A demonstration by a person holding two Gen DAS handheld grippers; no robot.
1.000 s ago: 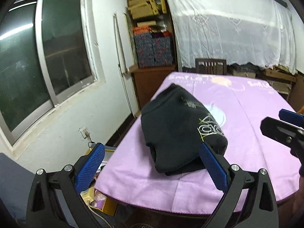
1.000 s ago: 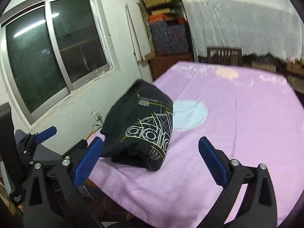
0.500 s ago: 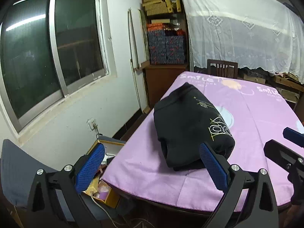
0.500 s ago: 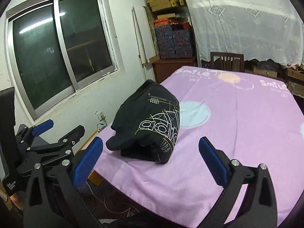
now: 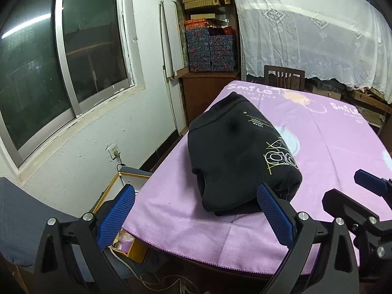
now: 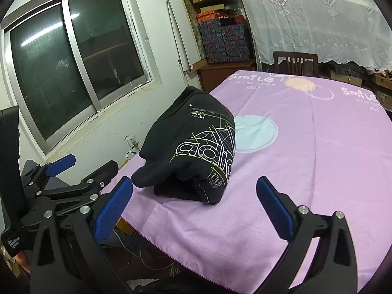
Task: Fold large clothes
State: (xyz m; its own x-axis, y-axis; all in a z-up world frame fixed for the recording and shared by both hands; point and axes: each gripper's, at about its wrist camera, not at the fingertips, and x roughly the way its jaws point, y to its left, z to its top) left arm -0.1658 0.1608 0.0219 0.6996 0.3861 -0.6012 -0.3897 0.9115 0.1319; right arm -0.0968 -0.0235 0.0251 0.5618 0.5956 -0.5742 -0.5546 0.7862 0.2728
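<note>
A black sweatshirt with a white and yellow print lies folded in a thick bundle on the purple tablecloth, near the table's left front corner. It also shows in the right wrist view. My left gripper is open and empty, held back from the table's front edge, in front of the bundle. My right gripper is open and empty, also off the front edge, to the right of the left one. The left gripper shows at the lower left of the right wrist view.
The purple cloth covers the whole table. A wooden chair stands at the far end. Shelves with boxes and a white curtain lie behind. A window is on the left wall, a yellow box on the floor.
Both grippers have pulled back and away from the table, open and empty throughout. The folded sweatshirt has stayed in place.
</note>
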